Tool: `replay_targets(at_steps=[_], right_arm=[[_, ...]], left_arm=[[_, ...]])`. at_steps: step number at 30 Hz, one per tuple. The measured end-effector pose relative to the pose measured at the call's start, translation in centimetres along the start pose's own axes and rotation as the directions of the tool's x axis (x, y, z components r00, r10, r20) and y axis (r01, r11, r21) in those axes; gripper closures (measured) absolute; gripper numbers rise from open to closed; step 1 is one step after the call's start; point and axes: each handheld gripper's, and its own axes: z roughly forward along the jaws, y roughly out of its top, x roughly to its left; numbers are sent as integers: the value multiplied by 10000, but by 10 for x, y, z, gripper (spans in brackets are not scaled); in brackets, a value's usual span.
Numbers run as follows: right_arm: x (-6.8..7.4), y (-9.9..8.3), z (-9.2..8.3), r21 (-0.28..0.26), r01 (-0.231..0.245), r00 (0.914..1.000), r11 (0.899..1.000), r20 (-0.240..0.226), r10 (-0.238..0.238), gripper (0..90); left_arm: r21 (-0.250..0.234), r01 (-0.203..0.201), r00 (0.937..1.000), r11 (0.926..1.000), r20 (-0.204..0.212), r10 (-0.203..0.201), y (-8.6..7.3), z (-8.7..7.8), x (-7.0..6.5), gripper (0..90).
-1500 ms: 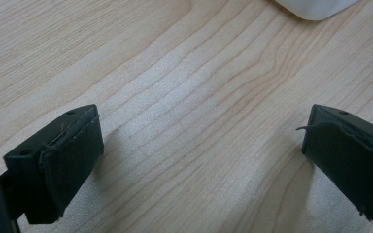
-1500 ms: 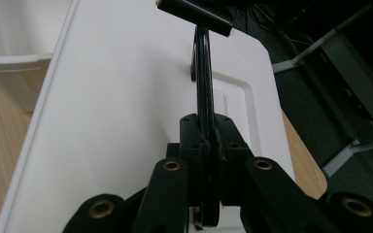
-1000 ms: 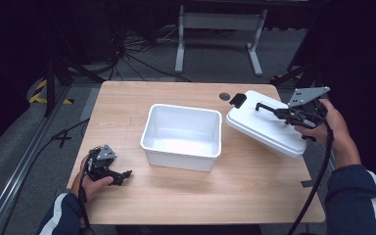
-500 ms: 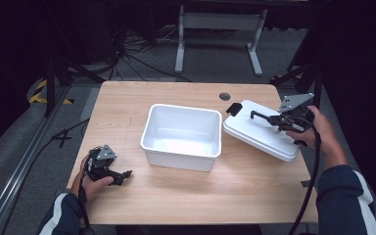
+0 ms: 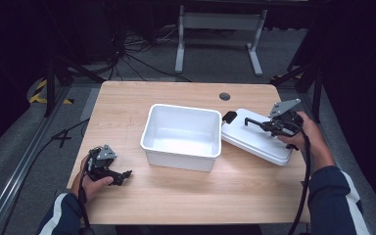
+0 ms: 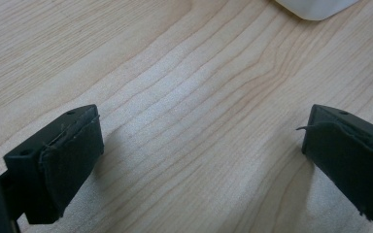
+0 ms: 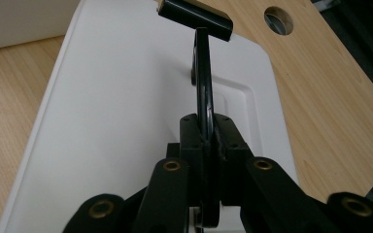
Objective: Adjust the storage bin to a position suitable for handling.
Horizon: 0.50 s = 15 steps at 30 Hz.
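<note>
In the high view a light wooden counter (image 5: 176, 196) fills the middle of the frame. An open white plastic bin (image 5: 183, 136) sits at its centre. Just right of the bin, a white lid (image 5: 254, 139) lies tilted, its left edge close against the bin's right rim; whether they touch cannot be told. The right gripper (image 5: 269, 126) reaches over the lid from the right, held in the person's right hand (image 5: 307, 138), with the forearm in a dark sleeve with a white stripe coming up from the lower right corner. Its jaws are clamped on the lid's black handle (image 5: 253, 122). At lower left, the left hand (image 5: 94, 182) holds the left gripper (image 5: 120, 175) low over the counter, pointing right, well apart from the bin. A round cable hole (image 5: 224, 96) lies in the counter near its far edge.

In the left gripper view the two black jaws stand wide apart at the lower left and lower right of the frame, with bare wood grain between them. A white corner of the bin (image 6: 315, 6) shows at the top edge.

In the right gripper view the jaws are pressed together on the thin black handle (image 7: 203, 92), which runs up the middle of the frame over the lid (image 7: 116, 121). The cable hole (image 7: 278, 19) sits at upper right.
</note>
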Motion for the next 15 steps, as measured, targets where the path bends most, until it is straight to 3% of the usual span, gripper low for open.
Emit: replay_targets(at_steps=[15], right_arm=[[3, -6, 29, 126, -248, 9991, 9996, -345, 252, 848]], left_arm=[[-5, 7, 10000, 10000, -11, -7, 0, 0, 0, 17]])
